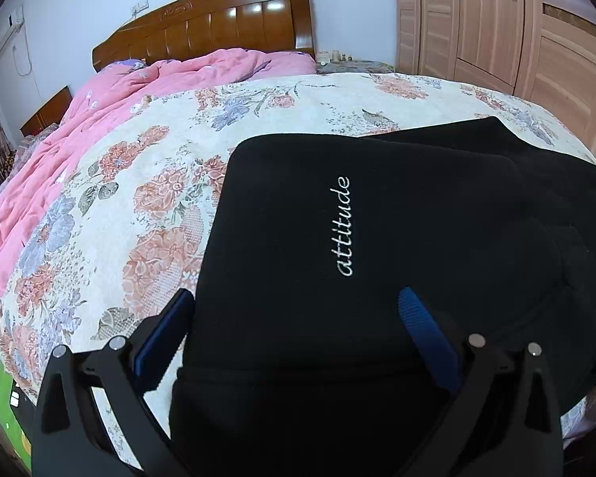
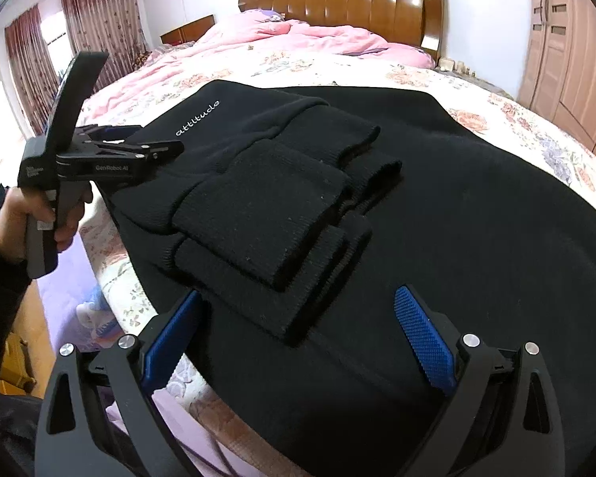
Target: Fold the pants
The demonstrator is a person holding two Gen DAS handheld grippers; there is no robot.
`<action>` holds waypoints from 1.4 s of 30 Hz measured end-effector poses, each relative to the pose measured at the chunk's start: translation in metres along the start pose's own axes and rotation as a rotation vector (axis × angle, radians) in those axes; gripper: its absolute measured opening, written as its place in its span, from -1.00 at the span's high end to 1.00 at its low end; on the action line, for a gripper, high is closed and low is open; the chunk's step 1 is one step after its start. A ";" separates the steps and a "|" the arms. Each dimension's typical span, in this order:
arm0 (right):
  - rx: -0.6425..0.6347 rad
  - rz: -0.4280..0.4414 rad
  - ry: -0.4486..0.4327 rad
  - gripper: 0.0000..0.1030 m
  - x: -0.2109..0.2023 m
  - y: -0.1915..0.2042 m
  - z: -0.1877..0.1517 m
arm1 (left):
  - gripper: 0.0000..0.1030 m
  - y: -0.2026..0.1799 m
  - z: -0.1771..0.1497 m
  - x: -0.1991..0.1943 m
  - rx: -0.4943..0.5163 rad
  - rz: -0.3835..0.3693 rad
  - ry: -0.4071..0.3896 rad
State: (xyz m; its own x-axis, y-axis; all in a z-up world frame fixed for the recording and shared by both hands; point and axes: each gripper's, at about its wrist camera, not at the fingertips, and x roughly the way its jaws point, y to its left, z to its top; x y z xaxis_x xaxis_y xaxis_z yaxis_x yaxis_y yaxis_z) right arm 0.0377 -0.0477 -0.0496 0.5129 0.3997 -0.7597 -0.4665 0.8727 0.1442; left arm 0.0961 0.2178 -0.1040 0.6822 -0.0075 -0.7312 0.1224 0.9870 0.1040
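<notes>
Black pants [image 1: 377, 238] with the white word "attitude" lie folded over on the flowered bedspread [image 1: 139, 167]. In the right wrist view the pants [image 2: 457, 218] show ribbed cuffs [image 2: 266, 206] stacked on top near the front edge. My left gripper [image 1: 298, 310] is open, its blue fingers either side of the near edge of the pants; it also shows from the side in the right wrist view [image 2: 171, 147], at the pants' left edge. My right gripper [image 2: 298, 310] is open, just short of the cuffs, holding nothing.
A pink quilt [image 1: 99, 119] lies bunched at the head of the bed by the wooden headboard [image 1: 218, 20]. A wardrobe [image 1: 516, 31] stands at the right. Curtains and a window [image 2: 59, 39] are at the left. The bed's edge [image 2: 111, 278] runs near my hands.
</notes>
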 end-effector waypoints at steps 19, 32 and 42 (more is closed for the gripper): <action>0.262 -0.081 -0.058 -0.83 -0.068 -0.093 -0.047 | -0.97 -0.123 0.010 -0.043 0.252 -0.040 -0.073; 0.740 0.012 -0.210 -0.86 -0.176 -0.168 -0.164 | -0.97 -0.150 0.011 -0.073 0.278 -0.022 -0.190; 0.773 0.007 -0.160 -0.88 -0.144 -0.182 -0.143 | -0.97 -0.212 0.009 -0.098 0.393 -0.151 -0.278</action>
State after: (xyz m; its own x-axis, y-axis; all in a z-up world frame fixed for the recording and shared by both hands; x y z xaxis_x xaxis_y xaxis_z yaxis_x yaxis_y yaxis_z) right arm -0.0539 -0.3044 -0.0570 0.6370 0.3898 -0.6650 0.1334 0.7940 0.5931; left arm 0.0096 0.0076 -0.0489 0.7955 -0.2404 -0.5562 0.4602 0.8368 0.2966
